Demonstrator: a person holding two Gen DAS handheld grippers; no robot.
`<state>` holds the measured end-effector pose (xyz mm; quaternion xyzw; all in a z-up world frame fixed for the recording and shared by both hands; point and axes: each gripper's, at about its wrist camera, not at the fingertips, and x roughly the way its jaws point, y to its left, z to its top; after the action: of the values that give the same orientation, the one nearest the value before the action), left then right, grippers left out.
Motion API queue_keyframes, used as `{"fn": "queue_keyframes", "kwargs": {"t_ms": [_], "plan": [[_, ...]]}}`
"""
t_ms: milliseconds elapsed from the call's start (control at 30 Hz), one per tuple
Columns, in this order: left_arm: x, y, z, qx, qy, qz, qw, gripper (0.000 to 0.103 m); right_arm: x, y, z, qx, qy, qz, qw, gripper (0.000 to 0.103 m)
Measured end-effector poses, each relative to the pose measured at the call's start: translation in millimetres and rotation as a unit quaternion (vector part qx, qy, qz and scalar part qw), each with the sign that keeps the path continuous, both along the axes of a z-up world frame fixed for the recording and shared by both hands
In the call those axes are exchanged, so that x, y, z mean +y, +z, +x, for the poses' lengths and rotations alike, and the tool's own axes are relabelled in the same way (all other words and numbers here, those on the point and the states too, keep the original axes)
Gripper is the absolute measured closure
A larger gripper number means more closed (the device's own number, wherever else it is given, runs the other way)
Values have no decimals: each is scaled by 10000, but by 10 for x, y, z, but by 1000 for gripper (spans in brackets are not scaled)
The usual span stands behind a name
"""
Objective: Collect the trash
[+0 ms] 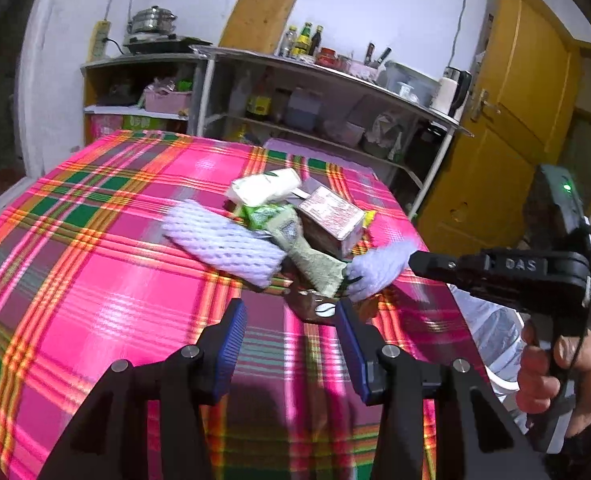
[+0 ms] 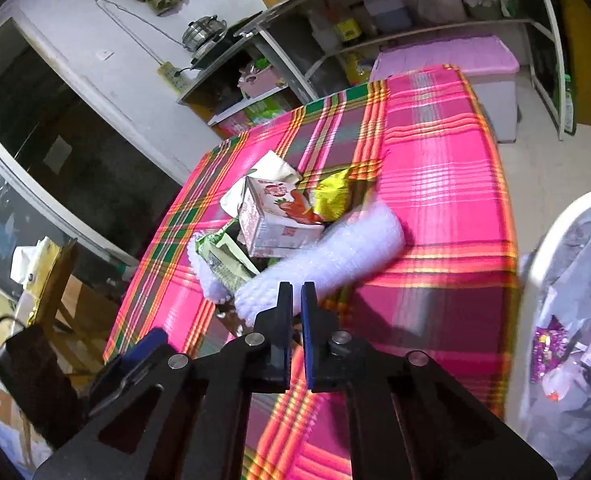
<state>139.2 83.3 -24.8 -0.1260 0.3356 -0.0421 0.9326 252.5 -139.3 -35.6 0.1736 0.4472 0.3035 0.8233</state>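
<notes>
A white foam-net sleeve (image 2: pixel 327 256) lies at the near end of a trash pile toward the right edge of the plaid-covered bench (image 2: pixel 435 184), pinched by the nearly closed right claw (image 2: pixel 296 296). Behind it sits a strawberry-printed carton (image 2: pixel 275 216). The left claw (image 1: pixel 291 328) hovers spread wide. A bag-lined white bin (image 2: pixel 551 248) stands beside the bench.

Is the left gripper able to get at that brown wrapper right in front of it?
Probably yes. The left gripper is open, with the brown wrapper lying just beyond its fingertips at the near edge of the pile, only bare tablecloth between.
</notes>
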Motion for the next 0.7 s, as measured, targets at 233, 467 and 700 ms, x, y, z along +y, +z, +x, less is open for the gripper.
{"fn": "queue_keyframes", "kwargs": {"t_ms": [233, 467, 700], "plan": [[-138, -127, 295, 331, -152, -67, 9993, 57, -225, -92, 12, 223, -66, 117, 9997, 99], [-119, -113, 487, 354, -35, -149, 9993, 57, -135, -1, -37, -321, 165, -229, 9991, 53], [-167, -132, 767, 461, 16, -286, 9985, 57, -290, -57, 0, -259, -15, -265, 9993, 53]]}}
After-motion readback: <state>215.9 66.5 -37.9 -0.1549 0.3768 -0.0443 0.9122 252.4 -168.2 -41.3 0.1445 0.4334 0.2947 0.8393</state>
